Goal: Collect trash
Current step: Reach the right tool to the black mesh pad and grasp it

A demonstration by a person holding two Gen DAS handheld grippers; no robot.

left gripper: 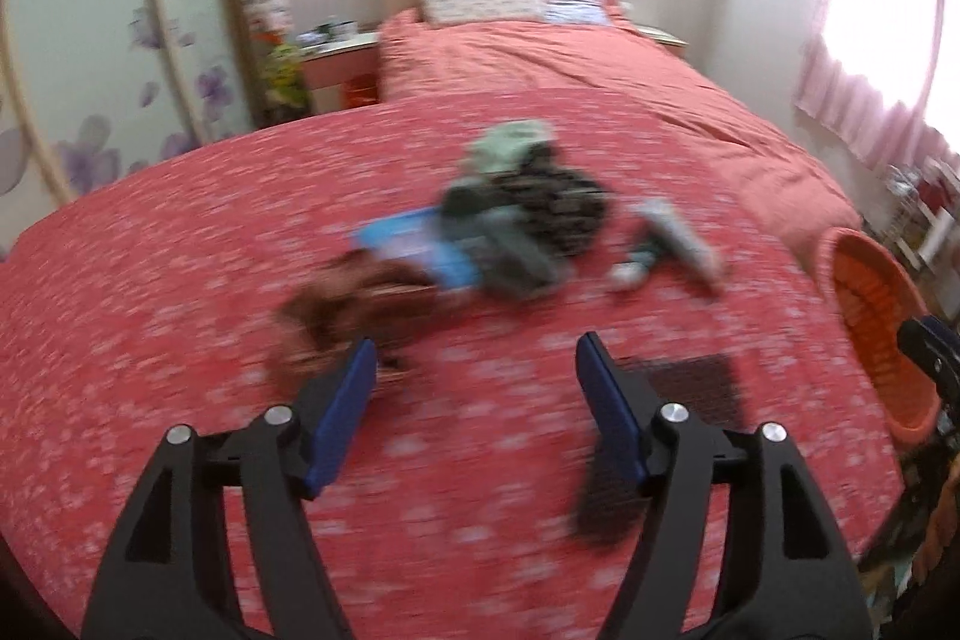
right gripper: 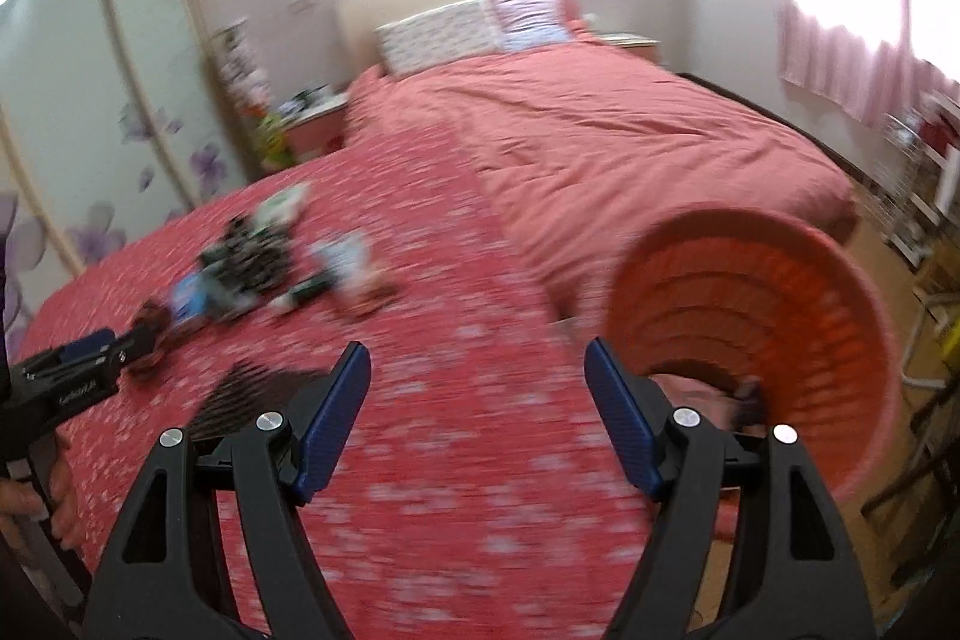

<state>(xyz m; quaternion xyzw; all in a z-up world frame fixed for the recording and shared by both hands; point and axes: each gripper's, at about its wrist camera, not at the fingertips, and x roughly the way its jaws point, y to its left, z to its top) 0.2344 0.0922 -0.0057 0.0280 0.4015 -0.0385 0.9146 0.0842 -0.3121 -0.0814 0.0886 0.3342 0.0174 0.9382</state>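
Your red bed [left gripper: 180,250] carries a blurred trash heap [left gripper: 480,226], hard to identify. The orange basket [right gripper: 840,340] holds something indistinct. Left claw [left gripper: 477,382] and right claw [right gripper: 477,388] gape, empty.

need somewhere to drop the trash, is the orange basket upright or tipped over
Tipped. The orange basket lies on its side at the bed's edge, mouth toward the right wrist camera, its ribbed inside showing. Something seems to lie inside; too blurred to identify.

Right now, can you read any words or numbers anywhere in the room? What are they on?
None can be read for sure.
White lettering on the side of the left claw: too small and blurred to read.
Blue packet in the trash pile on the bed: print blurred, unreadable.
Orange basket: no words showing.
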